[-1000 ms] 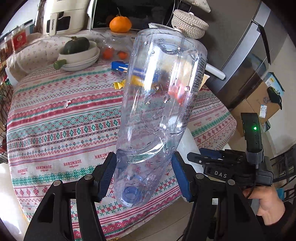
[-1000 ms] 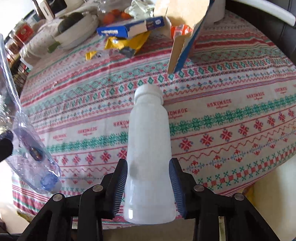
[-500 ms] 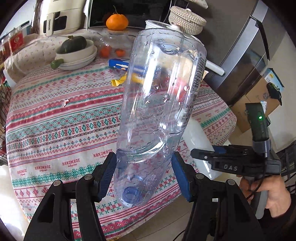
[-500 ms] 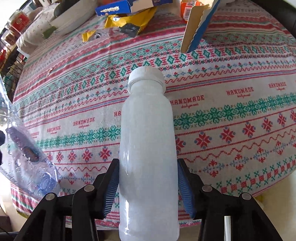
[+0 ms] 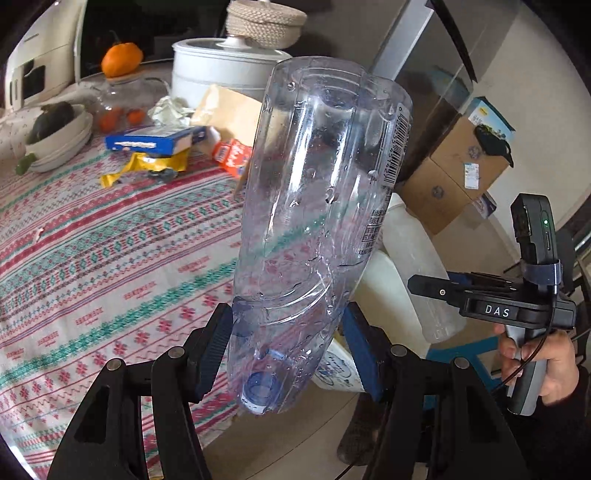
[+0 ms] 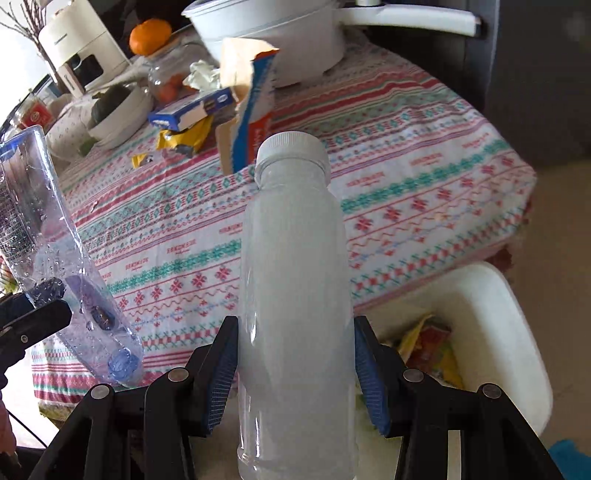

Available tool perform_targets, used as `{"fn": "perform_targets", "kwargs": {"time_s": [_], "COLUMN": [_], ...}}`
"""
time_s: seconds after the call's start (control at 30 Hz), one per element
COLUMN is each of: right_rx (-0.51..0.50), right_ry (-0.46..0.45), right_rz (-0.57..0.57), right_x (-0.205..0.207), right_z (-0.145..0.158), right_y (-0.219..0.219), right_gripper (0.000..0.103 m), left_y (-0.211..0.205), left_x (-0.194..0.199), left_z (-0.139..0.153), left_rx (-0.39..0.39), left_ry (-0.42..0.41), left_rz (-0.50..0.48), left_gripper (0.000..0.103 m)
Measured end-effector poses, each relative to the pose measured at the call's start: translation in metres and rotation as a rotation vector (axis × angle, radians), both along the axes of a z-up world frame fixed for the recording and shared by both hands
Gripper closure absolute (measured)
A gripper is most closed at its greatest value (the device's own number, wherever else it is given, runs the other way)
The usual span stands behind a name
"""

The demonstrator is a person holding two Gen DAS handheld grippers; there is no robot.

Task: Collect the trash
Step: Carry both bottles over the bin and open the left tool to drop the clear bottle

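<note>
My left gripper [image 5: 290, 349] is shut on a large clear plastic bottle [image 5: 317, 206], held cap-down off the table's edge; it also shows at the left of the right wrist view [image 6: 48, 258]. My right gripper [image 6: 295, 373] is shut on a white frosted bottle [image 6: 295, 295] with a white cap, upright, beside a white trash bin [image 6: 491, 332] that holds wrappers. The bin's rim [image 5: 384, 273] shows behind the clear bottle in the left wrist view, with the right gripper's body [image 5: 491, 306] over it.
The round table has a patterned cloth [image 6: 406, 155]. On it lie a blue box [image 5: 155, 140], a yellow wrapper [image 5: 155, 166], a torn carton [image 6: 247, 122], crumpled paper [image 6: 201, 74], a white pot [image 6: 280, 33] and a bowl [image 5: 55, 136]. Cardboard boxes [image 5: 458, 170] stand on the floor.
Both grippers have swung right with their bottles, away from the table's middle. The white trash bin has come into the right wrist view below the frosted bottle.
</note>
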State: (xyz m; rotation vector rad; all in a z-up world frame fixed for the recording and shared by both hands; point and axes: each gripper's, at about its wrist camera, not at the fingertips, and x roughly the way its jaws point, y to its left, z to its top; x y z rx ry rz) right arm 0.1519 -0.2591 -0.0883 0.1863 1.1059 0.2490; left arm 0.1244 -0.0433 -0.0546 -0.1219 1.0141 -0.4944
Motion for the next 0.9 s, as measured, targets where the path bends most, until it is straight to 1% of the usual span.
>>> {"fn": "perform_targets", "kwargs": {"time_s": [0.1, 0.3, 0.43, 0.57, 0.63, 0.73, 0.83, 0.87, 0.9], "right_rx": [0.011, 0.009, -0.005, -0.034, -0.030, -0.032, -0.030, -0.030, -0.031], "right_ry": [0.018, 0.031, 0.036, 0.045, 0.052, 0.064, 0.078, 0.082, 0.084], "right_rz": [-0.043, -0.137, -0.183, -0.211, -0.221, -0.237, -0.253, -0.258, -0.262], "right_x": [-0.011, -0.025, -0.032, -0.034, -0.035, -0.037, -0.037, -0.037, -0.038], "right_z": [-0.007, -0.012, -0.015, -0.021, -0.023, -0.026, -0.030, -0.030, -0.030], "right_y": [-0.026, -0.072, -0.093, -0.105, -0.111, -0.119, -0.126, -0.128, -0.130], "right_gripper": [0.050, 0.050, 0.050, 0.050, 0.050, 0.050, 0.050, 0.050, 0.050], "left_y": [-0.029, -0.082, -0.113, -0.134, -0.143, -0.154, -0.164, -0.166, -0.168], "left_x": [0.000, 0.001, 0.004, 0.009, 0.013, 0.020, 0.025, 0.027, 0.027], "left_z": [-0.005, -0.020, -0.035, -0.048, -0.055, -0.068, -0.079, -0.080, -0.081], "left_rx": [-0.007, -0.064, -0.091, -0.117, -0.121, -0.118, -0.087, -0.077, -0.067], "left_ry": [-0.002, 0.005, -0.001, -0.022, -0.026, -0.012, 0.003, 0.008, 0.011], "left_rz": [-0.059, -0.149, -0.186, -0.206, -0.220, -0.238, -0.245, -0.246, -0.248], "left_gripper": [0.039, 0.039, 0.039, 0.039, 0.039, 0.038, 0.037, 0.036, 0.031]}}
